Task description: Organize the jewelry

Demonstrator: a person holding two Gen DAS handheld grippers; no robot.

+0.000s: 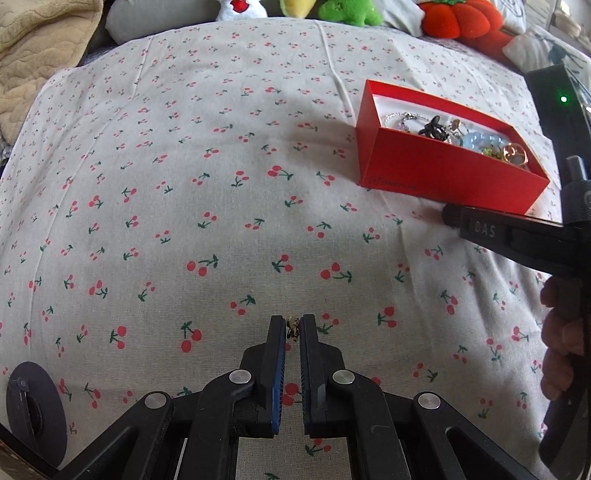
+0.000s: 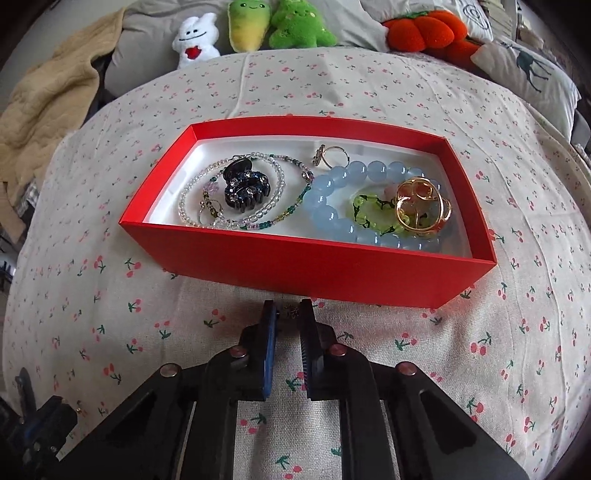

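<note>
A red box with a white floor sits on the cherry-print cloth; it also shows in the left wrist view at the right. In it lie a clear beaded necklace, a dark hair claw, a ring, a blue bead bracelet, a green piece and a gold clip. My left gripper is shut on a small dark and gold earring above the cloth. My right gripper is shut on a small metal piece just before the box's near wall.
Plush toys and an orange plush line the far edge of the bed. A beige blanket lies at the far left, a pillow at the far right. The right gripper's body shows beside the box in the left wrist view.
</note>
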